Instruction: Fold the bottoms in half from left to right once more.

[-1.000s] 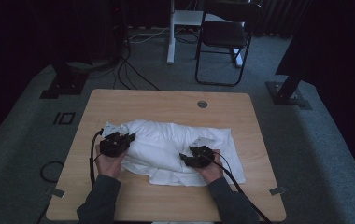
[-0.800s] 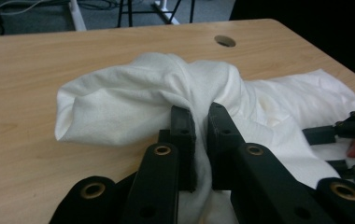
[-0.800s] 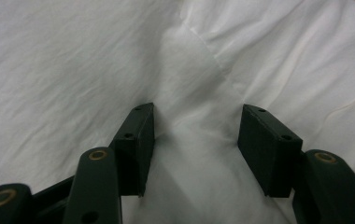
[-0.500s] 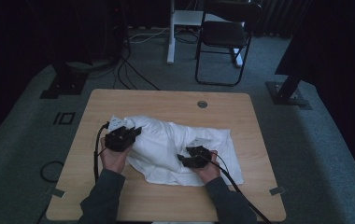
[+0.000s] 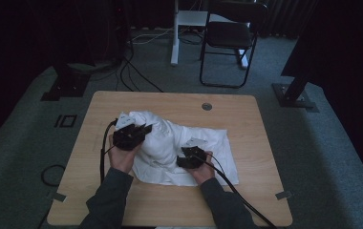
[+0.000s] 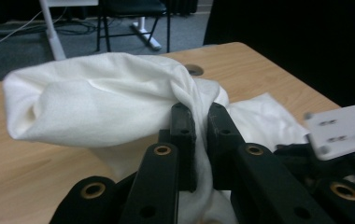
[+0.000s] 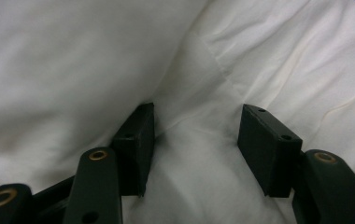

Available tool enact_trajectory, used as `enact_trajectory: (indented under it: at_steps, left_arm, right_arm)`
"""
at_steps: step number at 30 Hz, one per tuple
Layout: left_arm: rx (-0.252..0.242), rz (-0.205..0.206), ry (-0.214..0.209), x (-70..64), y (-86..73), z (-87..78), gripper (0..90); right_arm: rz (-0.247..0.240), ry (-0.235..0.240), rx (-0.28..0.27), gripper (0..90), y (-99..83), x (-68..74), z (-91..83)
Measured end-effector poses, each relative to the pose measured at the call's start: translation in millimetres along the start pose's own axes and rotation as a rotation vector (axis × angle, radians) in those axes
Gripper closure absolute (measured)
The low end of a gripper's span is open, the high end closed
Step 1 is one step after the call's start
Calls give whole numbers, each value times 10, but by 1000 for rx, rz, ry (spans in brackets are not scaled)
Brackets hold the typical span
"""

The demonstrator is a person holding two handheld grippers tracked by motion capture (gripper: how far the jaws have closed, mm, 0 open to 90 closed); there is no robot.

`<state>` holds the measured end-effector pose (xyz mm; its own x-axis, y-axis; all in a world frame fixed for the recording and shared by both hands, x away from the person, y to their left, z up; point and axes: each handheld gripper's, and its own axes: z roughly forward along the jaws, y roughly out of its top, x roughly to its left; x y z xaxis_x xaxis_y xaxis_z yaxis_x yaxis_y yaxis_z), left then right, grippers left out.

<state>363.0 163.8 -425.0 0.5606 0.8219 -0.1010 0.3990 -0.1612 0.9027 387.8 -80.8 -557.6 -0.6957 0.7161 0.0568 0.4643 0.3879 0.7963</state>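
Table (image 5: 122, 200): pale wood top with a round grommet hole (image 5: 207, 106) near its far edge. It bears the work at its middle; the near strip is bare.

Left gripper (image 5: 136, 132): held over the left part of the table, its cable (image 5: 104, 148) looping down past the wrist. Jaws nearly together, pinching a fold of cloth between them, as the left gripper view makes plain (image 6: 199, 121). The hold looks meant to lift that end and carry it over toward the middle, as in folding.

White cloth (image 5: 170, 143): a soft garment or pillowcase, which of the two cannot be told. It lies across the middle of the table. Its left end is raised into a rounded bundle (image 6: 101, 98) that hangs from the left gripper's jaws, while its right part lies flat and wrinkled on the wood (image 5: 218, 162). A seam line crosses the flat part (image 7: 222, 70).

Right gripper (image 5: 186, 155): low on the flat part of the cloth, near the front edge. Jaws stand apart (image 7: 194, 140), grasping nothing, with cloth beneath and between them. Likely it rests there to pin the lower layer while the other end is drawn across.

Floor (image 5: 313, 143): grey carpet, with a folding chair (image 5: 229, 36) well beyond the table.
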Motion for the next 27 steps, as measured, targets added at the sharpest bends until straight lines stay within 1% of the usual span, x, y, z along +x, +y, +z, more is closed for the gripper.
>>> enact_trajectory:
  at_steps: [5,7,8,9,11,12,13,14,15,17,19,21,23,24,25,26,27]
  left_arm:
    - [-1,28,-21,-131,88,107,841]
    - [0,33,-21,-145,94,124,841]
    - [3,35,-29,-169,99,163,841]
    - [2,35,-28,-170,97,170,841]
    - [4,36,-24,-157,95,170,841]
    - [5,33,-23,-148,93,167,841]
    - [5,33,-23,-148,93,167,841]
    - [6,30,-17,-133,91,160,841]
    - [8,32,-17,-125,91,155,841]
    - [5,29,-13,-119,90,150,841]
    - [5,26,-14,-124,91,154,841]
    - [7,29,-15,-148,92,171,841]
    - [9,32,-21,-177,91,193,841]
    - [12,35,-22,-187,91,206,841]
    - [12,35,-22,-187,91,206,840]
    - [17,41,-26,-205,86,238,840]
    - [19,44,-26,-207,83,245,840]
  right_arm:
    - [8,-3,-6,452,93,39,122]
    - [3,-3,-2,452,116,45,144]
    - [5,0,-2,451,129,46,157]
    - [-13,14,1,448,154,31,156]
    - [-32,13,9,421,167,25,97]
    - [-49,4,14,399,175,33,52]
    - [-49,4,14,399,175,33,52]
    - [-69,-4,13,382,180,48,-3]
    - [-109,-19,-3,373,175,76,-123]
    - [-124,-13,-29,373,155,95,-246]
    - [-122,1,-44,367,122,110,-328]
    - [-120,34,-31,353,90,144,-303]
    - [-161,50,-5,326,47,212,-197]
    - [-179,49,6,309,30,237,-156]
    - [-179,49,6,309,30,237,-156]
    - [-202,38,20,296,7,271,-104]
    - [-241,32,26,279,-9,292,-72]
